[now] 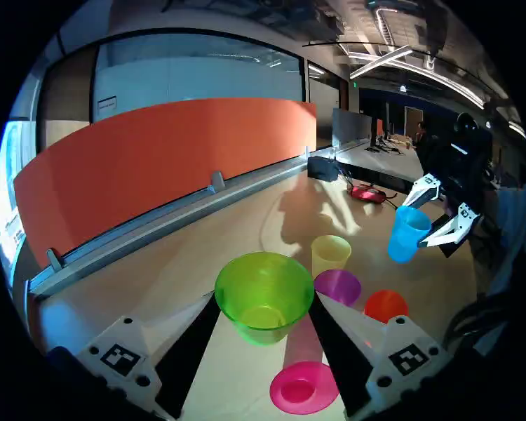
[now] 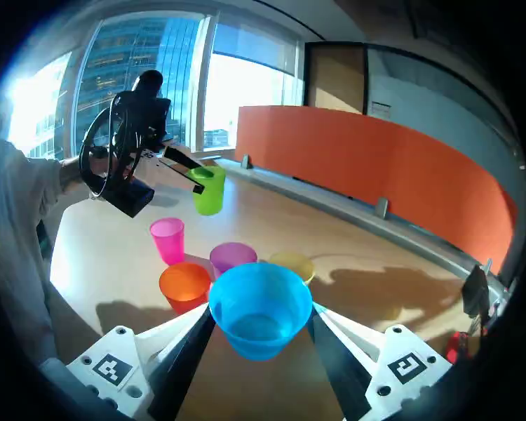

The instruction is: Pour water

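Pre-pour: left gripper [image 1: 264, 300] pinches a translucent green plastic cup [image 1: 264, 291], right gripper [image 2: 261, 317] a translucent blue plastic cup [image 2: 260, 305]; next, we judge, tilt one above the other.

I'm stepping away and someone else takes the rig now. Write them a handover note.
Left claw: shut on the green cup, held above the table.
Right claw: shut on the blue cup, also lifted.
On the table, grouped: pink cup, orange cup, purple cup, yellow cup, all upright.
Done: both cups grasped.
To do: the pour; no stream shows, and whether either cup holds water I cannot tell.
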Demonstrator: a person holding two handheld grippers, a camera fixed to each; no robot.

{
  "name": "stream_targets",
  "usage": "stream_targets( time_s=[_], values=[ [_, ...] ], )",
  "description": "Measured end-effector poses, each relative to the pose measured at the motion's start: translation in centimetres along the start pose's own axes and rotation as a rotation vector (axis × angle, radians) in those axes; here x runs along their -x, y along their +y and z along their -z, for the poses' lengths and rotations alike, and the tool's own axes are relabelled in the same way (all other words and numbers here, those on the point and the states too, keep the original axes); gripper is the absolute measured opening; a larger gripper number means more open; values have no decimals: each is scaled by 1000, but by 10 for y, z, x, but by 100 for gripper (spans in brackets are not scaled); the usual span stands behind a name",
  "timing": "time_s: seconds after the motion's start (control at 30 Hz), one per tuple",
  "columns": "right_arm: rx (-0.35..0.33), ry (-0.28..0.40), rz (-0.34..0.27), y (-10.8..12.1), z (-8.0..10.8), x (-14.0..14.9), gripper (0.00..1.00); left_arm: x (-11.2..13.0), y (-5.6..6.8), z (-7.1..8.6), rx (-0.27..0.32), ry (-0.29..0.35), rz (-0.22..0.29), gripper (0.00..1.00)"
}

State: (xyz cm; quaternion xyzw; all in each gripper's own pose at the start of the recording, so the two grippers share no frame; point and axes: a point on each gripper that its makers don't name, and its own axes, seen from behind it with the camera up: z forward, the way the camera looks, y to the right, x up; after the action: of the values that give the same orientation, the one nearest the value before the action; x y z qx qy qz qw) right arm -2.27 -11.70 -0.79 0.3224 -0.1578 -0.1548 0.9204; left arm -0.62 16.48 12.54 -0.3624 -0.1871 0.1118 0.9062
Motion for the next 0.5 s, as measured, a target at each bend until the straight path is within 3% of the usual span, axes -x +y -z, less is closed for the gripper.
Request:
stream_targets(
  time_s=[0.5],
  values=[
    [4, 128, 13, -8, 9, -51, 91, -30, 15, 42, -3, 110, 9, 87]
  ],
)
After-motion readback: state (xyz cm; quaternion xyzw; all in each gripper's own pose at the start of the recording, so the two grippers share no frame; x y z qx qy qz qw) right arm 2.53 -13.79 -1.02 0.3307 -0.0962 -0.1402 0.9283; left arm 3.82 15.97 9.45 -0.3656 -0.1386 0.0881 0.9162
